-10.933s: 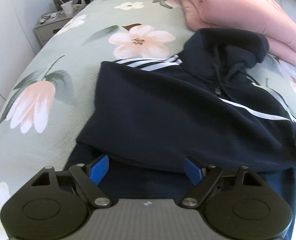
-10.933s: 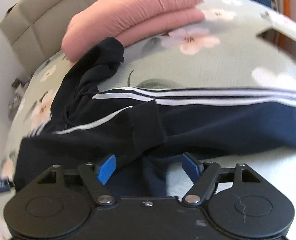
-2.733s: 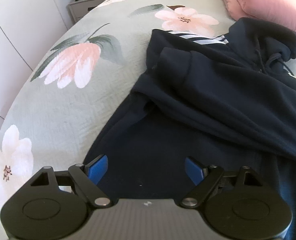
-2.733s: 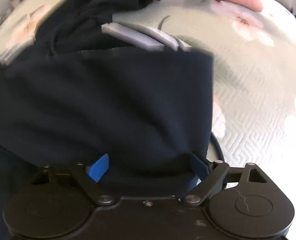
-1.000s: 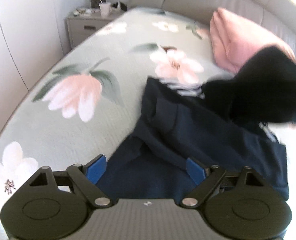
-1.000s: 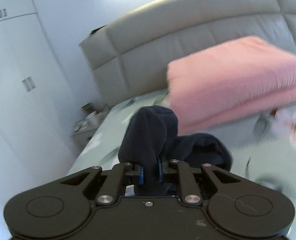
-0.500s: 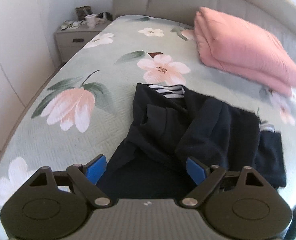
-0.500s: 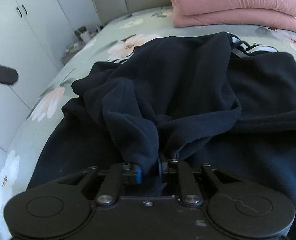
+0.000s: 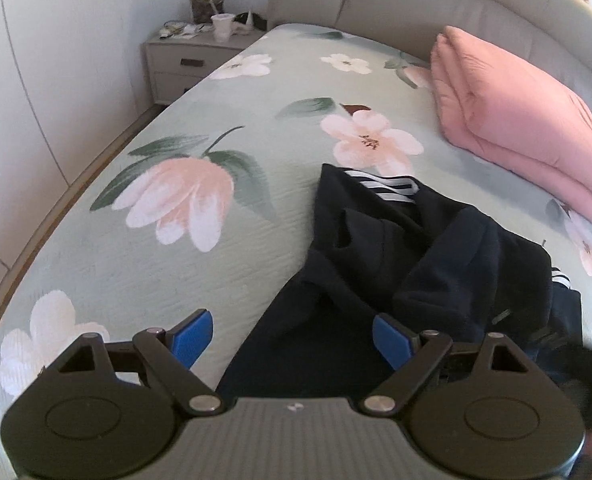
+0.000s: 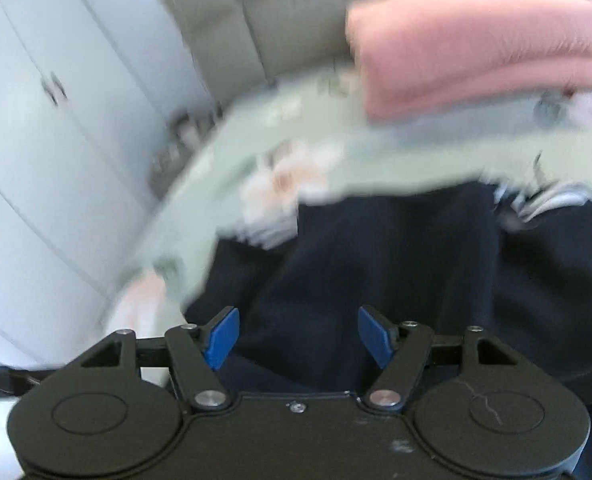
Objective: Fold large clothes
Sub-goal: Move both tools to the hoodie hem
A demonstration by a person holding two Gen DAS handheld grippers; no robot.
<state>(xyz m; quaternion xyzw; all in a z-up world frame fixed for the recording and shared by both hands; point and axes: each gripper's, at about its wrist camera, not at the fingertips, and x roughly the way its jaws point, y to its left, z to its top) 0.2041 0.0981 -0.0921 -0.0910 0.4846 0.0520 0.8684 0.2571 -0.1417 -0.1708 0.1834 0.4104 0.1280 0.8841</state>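
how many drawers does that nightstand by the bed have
2 show on the nightstand: the upper drawer with a dark handle, the lower drawer beneath it. The bed hides part.

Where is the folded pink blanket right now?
In the left wrist view, the folded pink blanket lies at the right on the floral bed, against the grey headboard and beyond the dark hoodie.

Soft daylight fills both views without hard shadows; the left wrist view is sharp with fisheye bending and dark corners, the right wrist view is strongly smeared by motion blur beyond its hand-held gripper [image 10: 298, 334].
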